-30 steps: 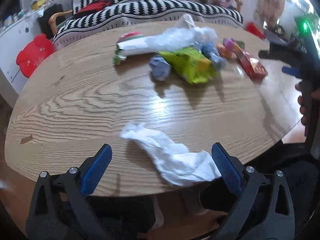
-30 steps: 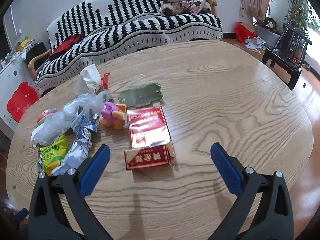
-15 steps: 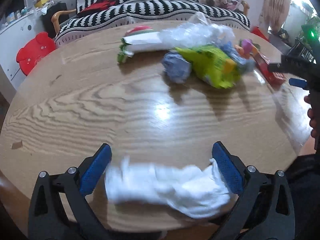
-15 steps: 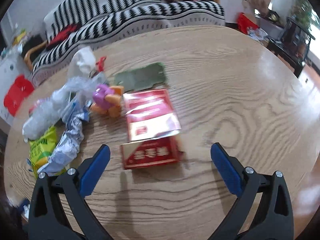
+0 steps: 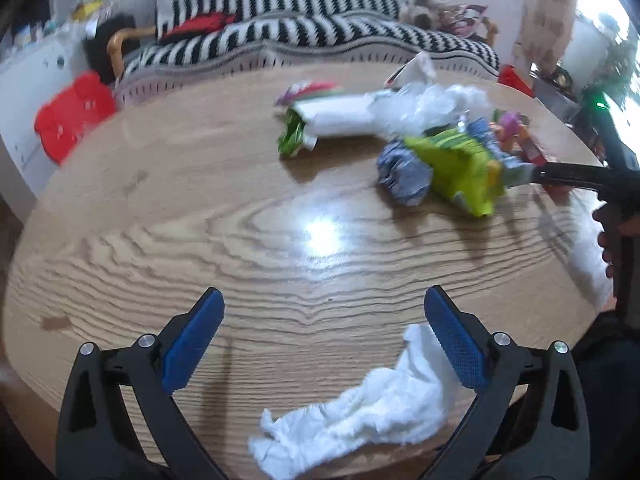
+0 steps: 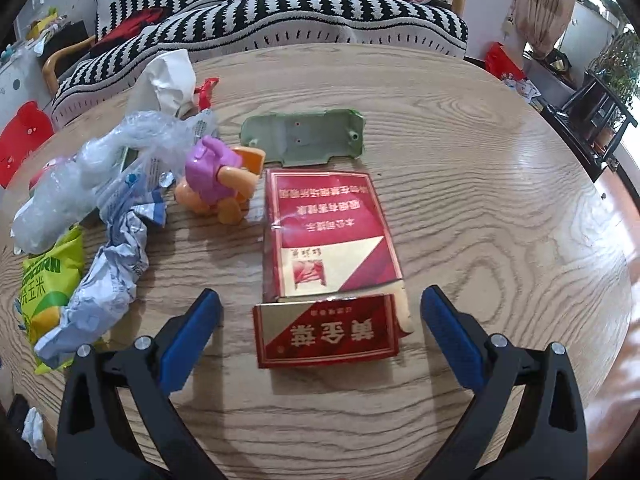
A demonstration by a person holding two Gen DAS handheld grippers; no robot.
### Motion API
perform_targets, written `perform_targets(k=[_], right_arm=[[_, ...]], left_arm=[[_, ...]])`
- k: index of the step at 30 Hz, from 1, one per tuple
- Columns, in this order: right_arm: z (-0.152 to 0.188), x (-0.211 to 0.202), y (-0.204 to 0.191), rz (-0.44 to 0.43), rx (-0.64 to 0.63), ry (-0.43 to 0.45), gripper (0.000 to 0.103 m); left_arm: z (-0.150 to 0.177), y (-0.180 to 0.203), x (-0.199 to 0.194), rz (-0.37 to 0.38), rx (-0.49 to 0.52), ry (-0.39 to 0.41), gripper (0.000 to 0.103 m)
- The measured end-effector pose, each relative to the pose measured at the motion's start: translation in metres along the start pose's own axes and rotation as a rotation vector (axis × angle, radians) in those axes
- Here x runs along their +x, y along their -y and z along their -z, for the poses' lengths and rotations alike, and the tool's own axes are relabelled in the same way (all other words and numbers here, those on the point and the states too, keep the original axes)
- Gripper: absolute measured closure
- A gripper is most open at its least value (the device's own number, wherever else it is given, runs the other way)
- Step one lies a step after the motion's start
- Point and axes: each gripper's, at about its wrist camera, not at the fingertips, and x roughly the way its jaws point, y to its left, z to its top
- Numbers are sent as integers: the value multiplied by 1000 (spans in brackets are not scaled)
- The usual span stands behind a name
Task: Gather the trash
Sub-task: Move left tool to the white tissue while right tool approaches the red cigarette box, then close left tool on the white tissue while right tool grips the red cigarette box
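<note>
While both tongs gape wide, red carton [image 6: 332, 280] lies between right tongs [image 6: 320, 320]; tissue [image 5: 360, 404] touches left tongs [image 5: 320, 324] near-right

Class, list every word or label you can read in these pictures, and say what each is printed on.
"黄金葉": upside down on the open lid of the red box.
"CORN" and "玉米": on the green snack bag, partly covered.
Small rows on the box's body: too small to read surely.
Left wrist view: blurred, nothing readable.
</note>
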Motion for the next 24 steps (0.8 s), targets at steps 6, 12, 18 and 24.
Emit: perform_targets(k=[6,12,18,24], right_arm=[[4,0,7,-15,1,-7,6],[7,-3,10,-34,19,-7,6],[11,-5,9,-40,18,-10,6],[8,-4,8,-20,10,-6,6]], left_arm=[[9,5,-30,52,44,1,5],[39,8,-17,26,138,-100,5],[36,-7,7,52,60,-132,5],[21,-11,21,41,43,-112,5]])
